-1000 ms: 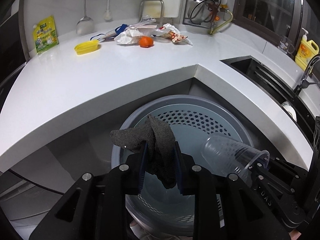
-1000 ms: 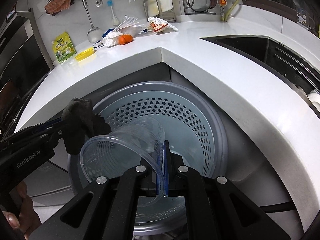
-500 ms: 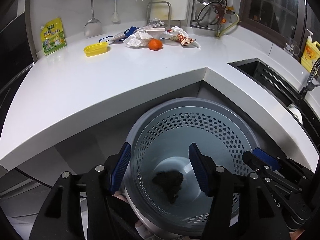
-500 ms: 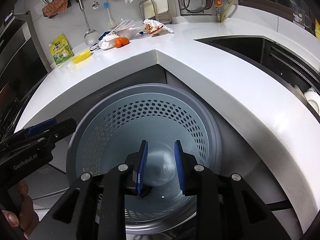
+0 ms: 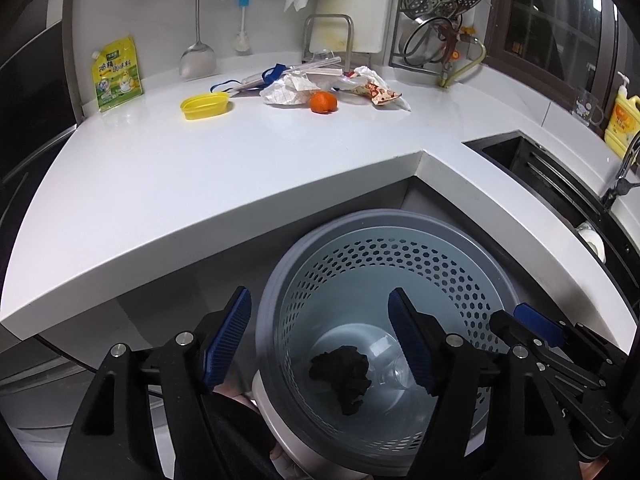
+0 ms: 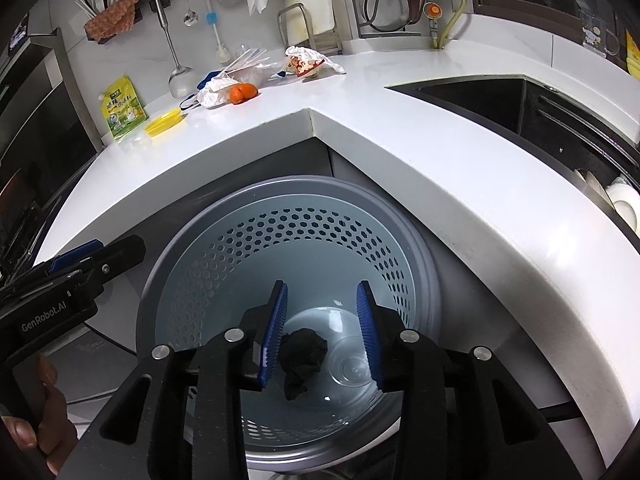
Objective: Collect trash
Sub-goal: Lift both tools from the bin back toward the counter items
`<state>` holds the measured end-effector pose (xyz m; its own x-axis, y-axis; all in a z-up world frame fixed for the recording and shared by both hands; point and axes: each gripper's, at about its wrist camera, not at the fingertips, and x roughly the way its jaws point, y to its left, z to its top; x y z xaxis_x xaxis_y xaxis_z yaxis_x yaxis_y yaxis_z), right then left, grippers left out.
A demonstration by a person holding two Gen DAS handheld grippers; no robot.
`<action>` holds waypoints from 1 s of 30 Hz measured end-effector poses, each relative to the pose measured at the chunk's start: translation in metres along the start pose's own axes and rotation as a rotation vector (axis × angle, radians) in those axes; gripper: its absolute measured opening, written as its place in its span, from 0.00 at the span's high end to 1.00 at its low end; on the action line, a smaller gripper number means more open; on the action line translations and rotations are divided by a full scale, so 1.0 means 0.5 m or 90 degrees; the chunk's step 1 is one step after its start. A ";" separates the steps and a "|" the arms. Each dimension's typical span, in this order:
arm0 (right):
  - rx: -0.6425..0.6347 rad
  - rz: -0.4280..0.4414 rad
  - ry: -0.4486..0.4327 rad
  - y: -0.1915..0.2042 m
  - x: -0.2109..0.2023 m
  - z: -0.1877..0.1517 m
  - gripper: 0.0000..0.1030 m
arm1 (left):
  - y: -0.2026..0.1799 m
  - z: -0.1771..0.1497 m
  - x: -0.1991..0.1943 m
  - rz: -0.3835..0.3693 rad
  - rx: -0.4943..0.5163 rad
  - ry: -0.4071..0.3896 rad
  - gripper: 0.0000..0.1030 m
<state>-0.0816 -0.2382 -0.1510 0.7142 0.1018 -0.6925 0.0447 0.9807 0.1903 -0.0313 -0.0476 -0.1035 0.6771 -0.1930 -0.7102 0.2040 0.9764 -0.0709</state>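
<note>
Opening over the bin (image 5: 460, 236) at the bottom of the frame — both grippers, left (image 5: 320, 340) and right (image 6: 322, 334), spread empty so the rag (image 5: 340, 376) and cup (image 6: 352, 364) lie inside.

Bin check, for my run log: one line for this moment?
bin: dark rag, clear cup inside | left gripper: opening, empty | right gripper: opening, empty

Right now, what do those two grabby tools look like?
Each hand-held gripper is black plastic with two long fingers, round silver bolts on the joints and ribbed blue pads inside. The left hand-held gripper shows white "GenRobot.AI" lettering on its side. The right hand-held gripper looks the same.
</note>
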 end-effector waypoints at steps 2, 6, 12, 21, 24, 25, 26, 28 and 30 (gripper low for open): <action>-0.002 0.003 -0.003 0.002 -0.002 0.002 0.60 | 0.002 0.001 -0.004 0.006 0.000 -0.007 0.24; -0.007 0.008 -0.016 0.008 -0.009 0.006 0.50 | 0.007 0.007 -0.016 0.010 -0.002 -0.023 0.14; -0.018 -0.003 -0.027 0.016 -0.010 0.016 0.44 | 0.033 0.024 -0.034 0.027 -0.012 -0.045 0.08; -0.045 0.012 -0.052 0.032 -0.019 0.056 0.36 | 0.064 0.064 -0.059 0.041 -0.015 -0.084 0.06; -0.053 0.022 -0.059 0.038 -0.016 0.080 0.35 | 0.076 0.088 -0.059 0.048 -0.014 -0.093 0.06; -0.057 0.024 -0.063 0.041 -0.013 0.090 0.35 | 0.082 0.098 -0.058 0.051 -0.015 -0.097 0.06; -0.060 0.026 -0.065 0.042 -0.010 0.100 0.35 | 0.088 0.108 -0.057 0.054 -0.018 -0.102 0.06; -0.062 0.030 -0.068 0.044 -0.002 0.122 0.34 | 0.102 0.128 -0.053 0.061 -0.027 -0.110 0.06; -0.062 0.033 -0.071 0.043 0.007 0.144 0.33 | 0.117 0.151 -0.044 0.064 -0.039 -0.116 0.06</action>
<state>-0.0278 -0.2290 -0.0992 0.7874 0.1384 -0.6008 -0.0576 0.9867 0.1518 0.0193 0.0065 -0.0390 0.8095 -0.1034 -0.5780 0.0898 0.9946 -0.0522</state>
